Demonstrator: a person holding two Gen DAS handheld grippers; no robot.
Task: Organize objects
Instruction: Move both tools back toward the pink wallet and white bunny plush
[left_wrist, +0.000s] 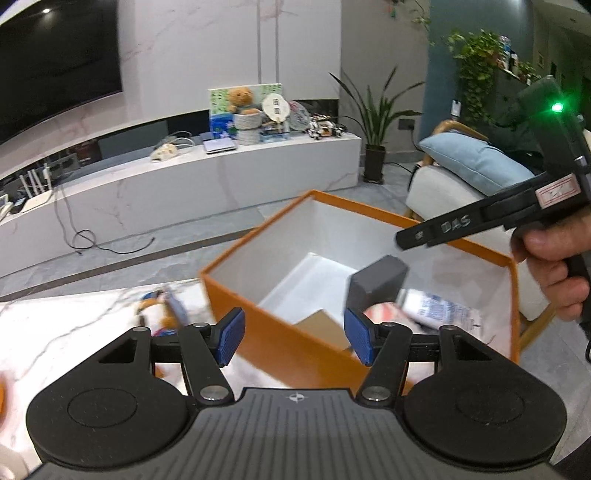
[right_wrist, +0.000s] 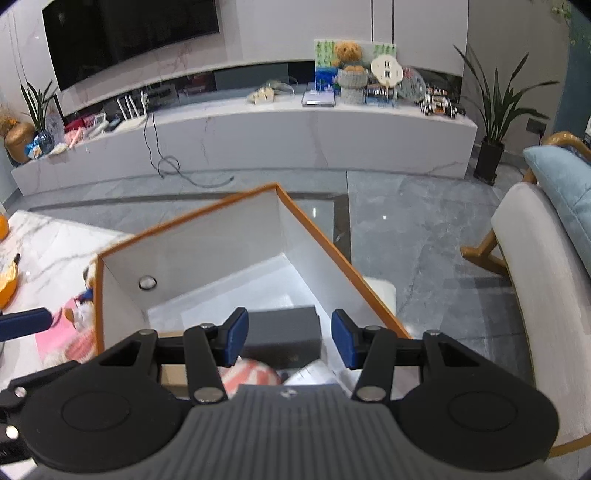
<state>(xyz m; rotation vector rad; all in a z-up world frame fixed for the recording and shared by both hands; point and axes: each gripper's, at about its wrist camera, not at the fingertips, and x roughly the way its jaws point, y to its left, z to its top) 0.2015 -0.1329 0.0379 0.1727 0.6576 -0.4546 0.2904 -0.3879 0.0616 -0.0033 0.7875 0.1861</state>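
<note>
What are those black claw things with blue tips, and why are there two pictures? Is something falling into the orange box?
They are grabbing tools a person holds, one per hand, each carrying a camera looking along its blue fingers. One picture comes from the left gripper, one from the right gripper. Both are open, holding nothing. The orange box sits on a white marble table. A grey box appears tilted beneath the right gripper's tips, inside the orange box; whether it is falling, I cannot tell.

A teddy bear (right_wrist: 347, 51) sits on the long white TV console (right_wrist: 258, 136), under the wall television (right_wrist: 129, 33); a potted plant (right_wrist: 495, 110) stands beside it.
</note>
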